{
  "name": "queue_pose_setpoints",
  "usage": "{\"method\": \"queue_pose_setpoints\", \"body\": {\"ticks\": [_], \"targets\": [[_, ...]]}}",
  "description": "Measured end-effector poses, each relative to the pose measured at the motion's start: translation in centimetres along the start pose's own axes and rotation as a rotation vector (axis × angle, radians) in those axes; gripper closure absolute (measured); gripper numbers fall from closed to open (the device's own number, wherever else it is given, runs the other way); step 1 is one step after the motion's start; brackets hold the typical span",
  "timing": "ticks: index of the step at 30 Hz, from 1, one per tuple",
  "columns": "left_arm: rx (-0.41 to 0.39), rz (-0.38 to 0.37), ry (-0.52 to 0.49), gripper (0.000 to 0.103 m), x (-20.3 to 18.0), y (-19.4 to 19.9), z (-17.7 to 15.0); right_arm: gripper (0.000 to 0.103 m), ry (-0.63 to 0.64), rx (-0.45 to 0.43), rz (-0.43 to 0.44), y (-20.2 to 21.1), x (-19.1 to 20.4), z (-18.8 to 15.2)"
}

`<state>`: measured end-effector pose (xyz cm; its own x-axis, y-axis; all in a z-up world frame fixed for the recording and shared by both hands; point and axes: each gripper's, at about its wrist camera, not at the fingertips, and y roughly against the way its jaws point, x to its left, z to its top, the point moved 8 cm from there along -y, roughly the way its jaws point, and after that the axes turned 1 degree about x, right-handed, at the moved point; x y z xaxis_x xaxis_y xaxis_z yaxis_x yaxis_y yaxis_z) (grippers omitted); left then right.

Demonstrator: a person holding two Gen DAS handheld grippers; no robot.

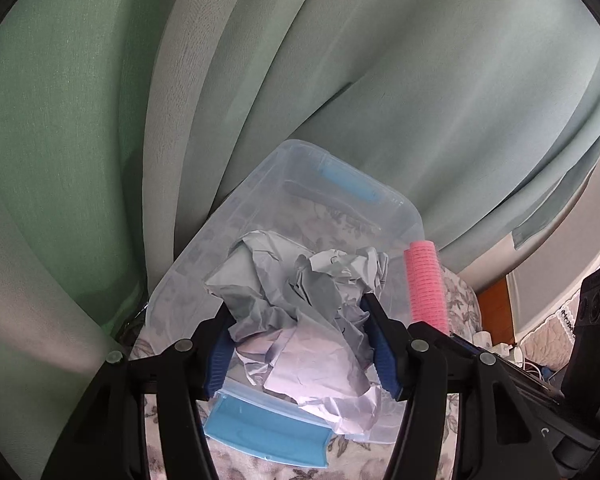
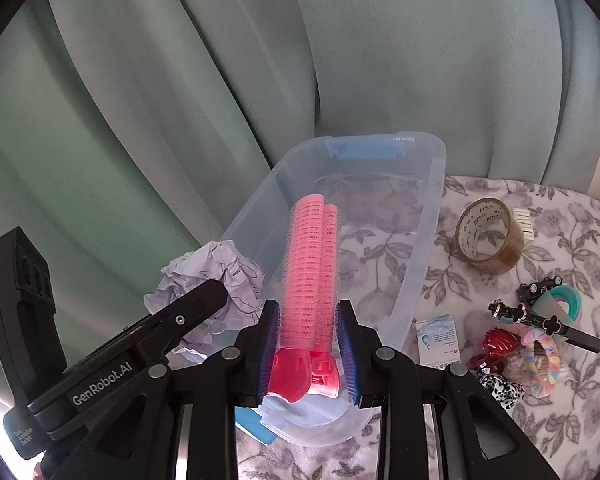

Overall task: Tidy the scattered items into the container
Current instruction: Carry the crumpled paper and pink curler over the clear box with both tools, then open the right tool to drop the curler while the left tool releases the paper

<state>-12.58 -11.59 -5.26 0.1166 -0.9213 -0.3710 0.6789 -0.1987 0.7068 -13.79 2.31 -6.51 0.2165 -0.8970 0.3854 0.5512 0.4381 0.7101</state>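
I am holding both grippers tilted downward over the clear plastic container (image 2: 428,216), side by side. My left gripper (image 1: 298,320) is clamping a crumpled ball of paper (image 1: 300,312) between its blue pads, hanging above the near end of the container. My right gripper (image 2: 308,320) is clamped on a pink hair-roller clip (image 2: 310,264), whose rollers are pointing toward twelve o'clock over the container's open mouth while its red hinge sits at six o'clock between the pads.

In the right wrist view the left gripper's body is crowding in at eight o'clock, just beside my right one. At three o'clock, on the floral cloth (image 2: 560,208), a roll of brown tape (image 2: 490,234) is standing beside a small cream comb (image 2: 524,222). At four o'clock a pile of hair accessories (image 2: 532,336) is lying near a small printed card (image 2: 438,338), its text too small to read. Green curtains (image 2: 180,80) are filling the background.

The left gripper's side is reading "GenRobot.AI"
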Motion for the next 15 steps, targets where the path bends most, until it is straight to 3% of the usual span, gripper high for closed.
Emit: {"method": "queue_pose_setpoints", "body": {"ticks": [12, 15], "targets": [[0.046, 0.002, 0.040, 0.035, 0.6, -1.1, -0.3, 0.068, 0.009, 0.071, -0.018, -1.8, -0.1, -1.2], [0.061, -0.004, 0.054, 0.032, 0.5, -1.2, -0.5, 0.054, 0.012, 0.072, -0.017, -1.9, -0.2, -1.3]]}}
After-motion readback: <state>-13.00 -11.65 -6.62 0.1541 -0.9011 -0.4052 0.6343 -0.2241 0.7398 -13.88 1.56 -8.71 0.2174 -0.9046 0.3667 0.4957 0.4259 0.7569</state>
